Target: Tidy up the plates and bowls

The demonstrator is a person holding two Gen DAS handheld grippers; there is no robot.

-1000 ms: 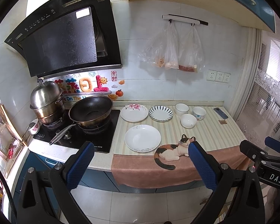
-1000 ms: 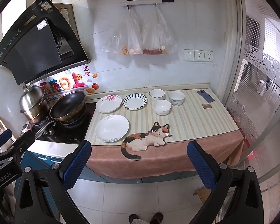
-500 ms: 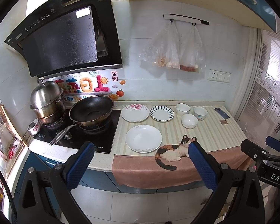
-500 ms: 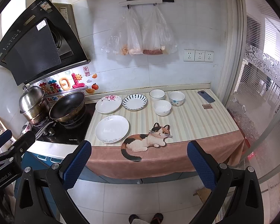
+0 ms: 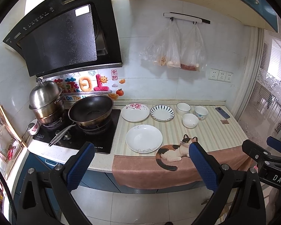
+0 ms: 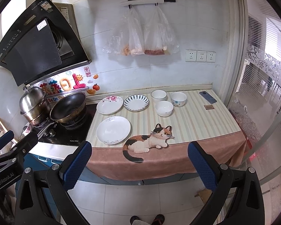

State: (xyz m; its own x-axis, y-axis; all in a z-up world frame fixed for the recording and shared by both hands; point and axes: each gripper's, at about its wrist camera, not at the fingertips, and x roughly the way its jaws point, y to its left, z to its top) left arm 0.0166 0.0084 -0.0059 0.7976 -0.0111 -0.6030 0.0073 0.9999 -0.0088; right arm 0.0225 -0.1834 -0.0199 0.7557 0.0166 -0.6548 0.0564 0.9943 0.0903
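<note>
Standing back from the counter, we hold the left gripper and the right gripper spread wide and empty, both well short of the crockery.

Three plates lie singly on the striped mat: the plain white plate nearest us, the pink-flowered plate at its 12 o'clock, and the blue-rayed plate at 1 o'clock. Three bowls cluster farther right: a blue-rimmed bowl, a patterned bowl and a plain white bowl, close together but apparently apart.

We judge the main risk is slipping. The glazed ware looks slick and hard, and the plates' thin, shallow rims offer our ribbed blue pads little to bite on. Pinched off-centre, a plate could tilt and drop or chip against its neighbour. The mat's brown edge hangs over the counter front, so snagging it might drag everything forward. At 9 o'clock of the plates, the dark wok sits near enough for a careless swing to knock it.
</note>
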